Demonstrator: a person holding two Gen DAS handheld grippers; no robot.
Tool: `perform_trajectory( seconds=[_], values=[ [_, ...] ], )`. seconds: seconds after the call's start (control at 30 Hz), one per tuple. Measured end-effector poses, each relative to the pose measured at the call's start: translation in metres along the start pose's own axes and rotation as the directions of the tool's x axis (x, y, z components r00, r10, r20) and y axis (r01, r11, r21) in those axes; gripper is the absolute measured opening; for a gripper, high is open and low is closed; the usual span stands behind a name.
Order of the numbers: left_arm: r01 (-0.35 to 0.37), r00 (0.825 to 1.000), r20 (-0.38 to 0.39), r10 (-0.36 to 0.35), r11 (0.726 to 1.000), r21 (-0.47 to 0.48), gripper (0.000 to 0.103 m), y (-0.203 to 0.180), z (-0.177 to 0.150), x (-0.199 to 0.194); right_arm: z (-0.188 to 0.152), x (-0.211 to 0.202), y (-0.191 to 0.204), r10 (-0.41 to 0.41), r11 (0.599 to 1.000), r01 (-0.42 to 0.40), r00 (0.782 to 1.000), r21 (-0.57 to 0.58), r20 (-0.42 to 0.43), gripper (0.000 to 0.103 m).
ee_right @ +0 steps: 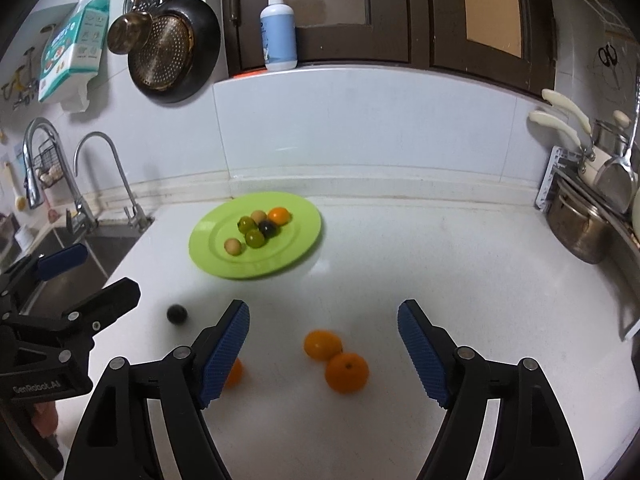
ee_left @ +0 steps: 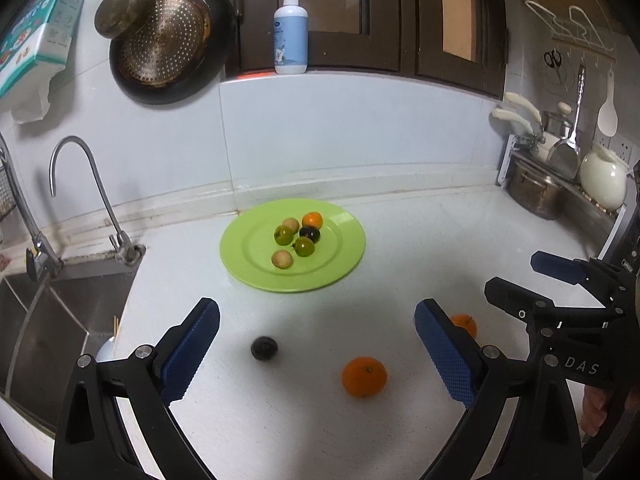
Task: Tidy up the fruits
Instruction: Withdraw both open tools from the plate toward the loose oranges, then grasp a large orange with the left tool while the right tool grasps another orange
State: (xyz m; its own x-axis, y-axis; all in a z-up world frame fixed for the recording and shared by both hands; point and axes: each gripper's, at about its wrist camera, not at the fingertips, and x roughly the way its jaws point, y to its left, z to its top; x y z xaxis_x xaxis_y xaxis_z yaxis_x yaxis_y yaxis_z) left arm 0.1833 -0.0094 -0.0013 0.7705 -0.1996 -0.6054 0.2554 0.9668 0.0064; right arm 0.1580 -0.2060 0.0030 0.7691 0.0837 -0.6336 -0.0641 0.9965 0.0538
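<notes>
My left gripper (ee_left: 316, 354) hangs above the white tabletop (ee_left: 420, 248) with its blue-padded jaws spread wide and nothing between them. Under it lie a small round dark plum (ee_left: 264, 348) and a round orange tangerine (ee_left: 364, 376), both loose on the tabletop and apart from each other. A second orange fruit (ee_left: 466, 324) peeks out just behind my left gripper's right-hand finger.

My right gripper (ee_right: 324, 350) is likewise wide open and holds nothing. Between its fingers, on the tabletop, a smooth yellow-orange fruit (ee_right: 322, 344) touches a dimpled orange tangerine (ee_right: 346, 372). Another orange fruit (ee_right: 234, 372) is half hidden behind its left-hand finger, and the dark plum (ee_right: 177, 314) sits further left.

Farther back rests a round lime-green plate (ee_left: 344, 272) carrying six small fruits in a loose cluster: two green ones (ee_left: 294, 240), two pale tan ones (ee_left: 282, 259), one dark (ee_left: 310, 234) and one orange (ee_left: 312, 220). A steel sink (ee_left: 36, 320) with a curved tap (ee_left: 80, 184) lies to the left of the plate.
</notes>
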Motion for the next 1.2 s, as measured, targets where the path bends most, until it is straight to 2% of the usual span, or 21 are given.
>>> perform_trajectory(
  seconds=[0.53,0.73,1.2],
  values=[
    [0.010,0.986,-0.165,-0.011,1.000,-0.003,0.098,-0.022,-0.041,0.045,-0.044,0.042,-0.021,0.056,0.998,-0.059,0.987,-0.018,-0.150,0.077],
    [0.025,0.974,-0.226,-0.029,0.999,-0.020,0.092,-0.027,-0.053,0.066,-0.052,0.056,-0.026,0.065,0.997,-0.070,0.981,-0.020,-0.182,0.076],
    [0.058,0.950,-0.302,-0.073,0.997,-0.058,0.054,-0.034,-0.061,0.095,-0.059,0.084,-0.030,0.116,0.992,-0.123,0.965,-0.013,-0.236,0.055]
  ],
)
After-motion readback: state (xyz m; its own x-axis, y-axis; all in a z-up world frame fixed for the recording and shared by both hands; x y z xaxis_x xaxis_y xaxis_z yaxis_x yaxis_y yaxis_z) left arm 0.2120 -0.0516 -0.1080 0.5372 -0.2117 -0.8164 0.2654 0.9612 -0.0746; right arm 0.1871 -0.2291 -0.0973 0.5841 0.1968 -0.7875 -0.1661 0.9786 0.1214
